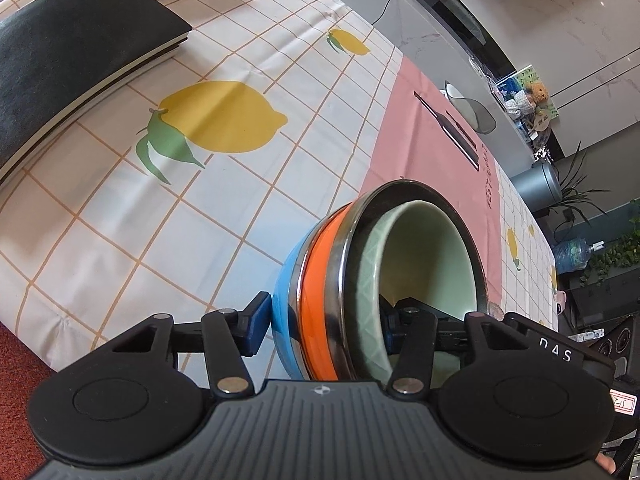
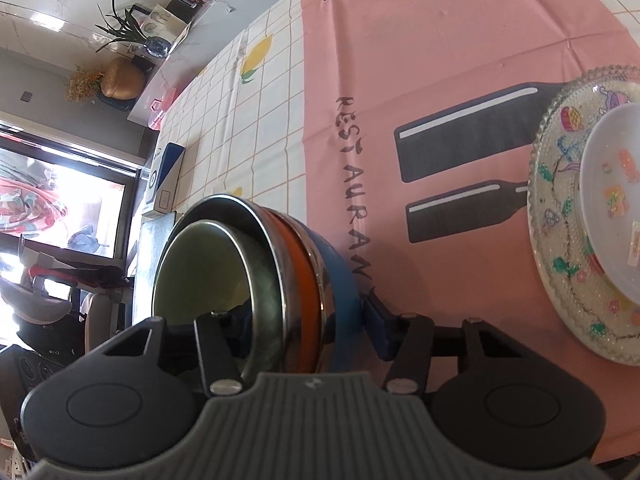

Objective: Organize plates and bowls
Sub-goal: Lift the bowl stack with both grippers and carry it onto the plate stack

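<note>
Left wrist view, left to right. A black notebook (image 1: 76,60) lies at 10 o'clock on the lemon-print cloth (image 1: 168,216); a pink mat (image 1: 424,128) runs toward 1 o'clock. At 6 o'clock the left gripper (image 1: 324,320) straddles the wall of the bowl stack (image 1: 360,280): blue outermost, then orange, then steel, with a pale green bowl (image 1: 432,248) nested inside. One finger sits just against the blue side and the other inside the green bowl; whether the pads actually press cannot be told.

Right wrist view, left to right. The right gripper (image 2: 304,320) straddles the opposite wall of the same stack (image 2: 272,272) at 7 o'clock, at a medium gap; contact again cannot be told. At 3 o'clock a glass plate (image 2: 560,208) carries a white plate (image 2: 612,184) on the pink mat (image 2: 440,60).

Hazard, as a judgement: the nested bowls sit loosely, so an uneven squeeze or unequal lift by the two grippers could tilt the stack and let inner bowls slide out. Swinging toward 3 o'clock risks striking the glass plate.
</note>
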`<state>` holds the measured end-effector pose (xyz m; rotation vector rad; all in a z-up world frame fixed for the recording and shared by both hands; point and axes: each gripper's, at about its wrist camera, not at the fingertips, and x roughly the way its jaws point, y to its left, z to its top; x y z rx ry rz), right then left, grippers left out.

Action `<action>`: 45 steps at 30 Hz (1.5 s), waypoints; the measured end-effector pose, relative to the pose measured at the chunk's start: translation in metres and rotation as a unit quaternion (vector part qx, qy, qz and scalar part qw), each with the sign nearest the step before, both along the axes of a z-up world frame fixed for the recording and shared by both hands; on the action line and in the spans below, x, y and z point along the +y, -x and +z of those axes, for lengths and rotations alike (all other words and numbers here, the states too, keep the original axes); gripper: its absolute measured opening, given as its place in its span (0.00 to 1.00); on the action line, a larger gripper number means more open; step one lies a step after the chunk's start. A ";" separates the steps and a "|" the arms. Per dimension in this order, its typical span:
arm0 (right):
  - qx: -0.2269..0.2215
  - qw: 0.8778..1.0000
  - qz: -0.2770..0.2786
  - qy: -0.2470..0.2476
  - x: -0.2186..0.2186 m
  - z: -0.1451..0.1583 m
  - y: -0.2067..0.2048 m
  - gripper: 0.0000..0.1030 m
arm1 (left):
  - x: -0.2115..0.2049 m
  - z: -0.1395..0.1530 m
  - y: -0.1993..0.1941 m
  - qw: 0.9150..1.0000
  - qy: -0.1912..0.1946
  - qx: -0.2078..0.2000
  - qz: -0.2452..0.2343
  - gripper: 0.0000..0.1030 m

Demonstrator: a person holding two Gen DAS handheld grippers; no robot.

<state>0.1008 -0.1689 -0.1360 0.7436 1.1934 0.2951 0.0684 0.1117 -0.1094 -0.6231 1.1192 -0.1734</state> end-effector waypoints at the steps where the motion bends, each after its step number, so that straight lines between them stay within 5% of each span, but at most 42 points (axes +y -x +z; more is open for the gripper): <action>1: 0.001 1.000 -0.002 -0.001 -0.001 0.000 0.000 0.49 | 0.001 -0.001 0.000 1.000 0.004 0.001 0.003 0.57; 23: -0.013 1.000 -0.021 -0.008 -0.014 0.013 0.005 0.43 | -0.016 0.024 -0.002 1.000 -0.006 -0.019 -0.006 0.57; 45: -0.051 0.990 -0.128 0.018 -0.175 0.061 0.054 0.43 | -0.177 0.048 -0.018 0.989 0.025 -0.045 -0.140 0.57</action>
